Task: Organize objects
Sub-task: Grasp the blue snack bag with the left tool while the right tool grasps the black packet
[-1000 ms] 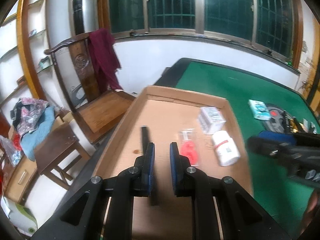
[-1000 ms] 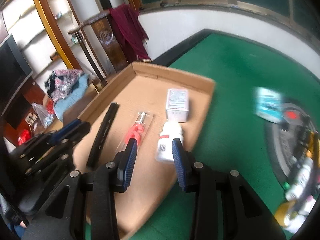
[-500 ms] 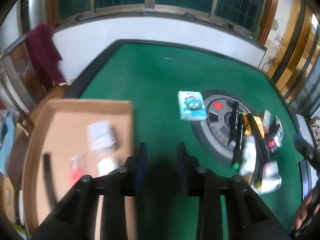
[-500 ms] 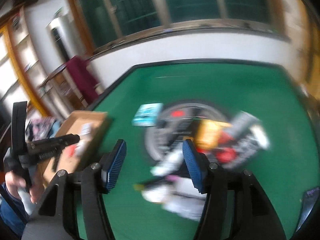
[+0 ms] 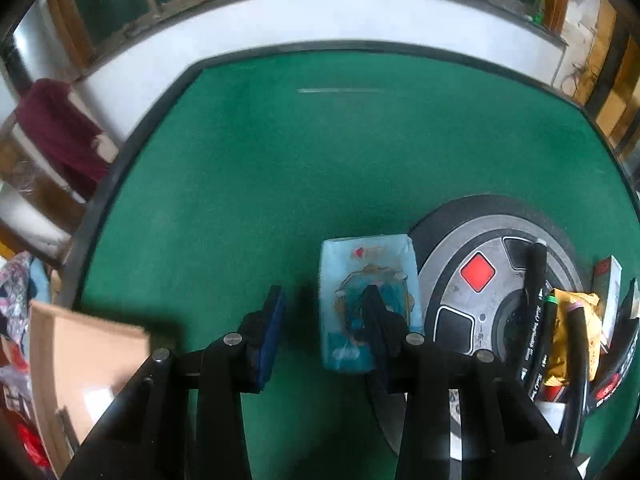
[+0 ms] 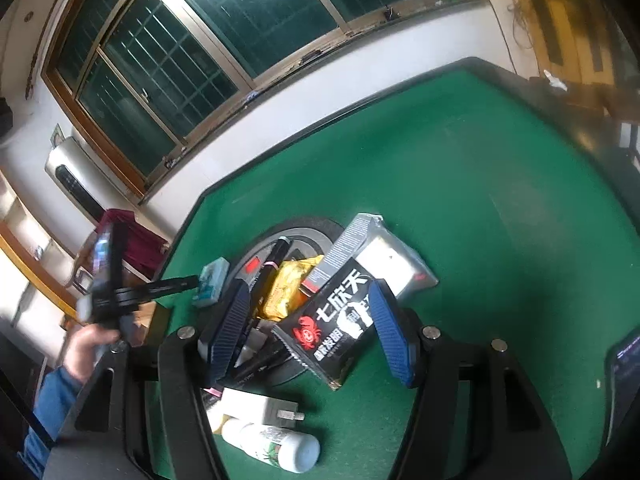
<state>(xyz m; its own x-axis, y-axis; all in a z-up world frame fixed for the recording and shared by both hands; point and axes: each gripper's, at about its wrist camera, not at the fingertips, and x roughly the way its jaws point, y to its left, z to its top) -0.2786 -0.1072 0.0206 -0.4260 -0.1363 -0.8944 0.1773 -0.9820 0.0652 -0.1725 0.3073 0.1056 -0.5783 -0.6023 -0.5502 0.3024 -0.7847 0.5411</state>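
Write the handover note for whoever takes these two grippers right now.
Left gripper: open, nothing held, jaws just opening, above the light blue packet on the green table.
Right gripper: open, nothing held, jaws just opening, over the black crab-logo pouch.
Pile on the round centre panel: markers, yellow packet, white bottle.
Done: a few items seem to lie in the cardboard tray.
Left: blue packet and the pile.

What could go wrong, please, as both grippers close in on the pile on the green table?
1. The left gripper sits off-centre: one finger overlaps the pale blue tissue packet, so closing may shove it rather than grip it.
2. The right gripper frames the black glossy snack bag, which leans on the heap; lifting it could topple the grey carton.
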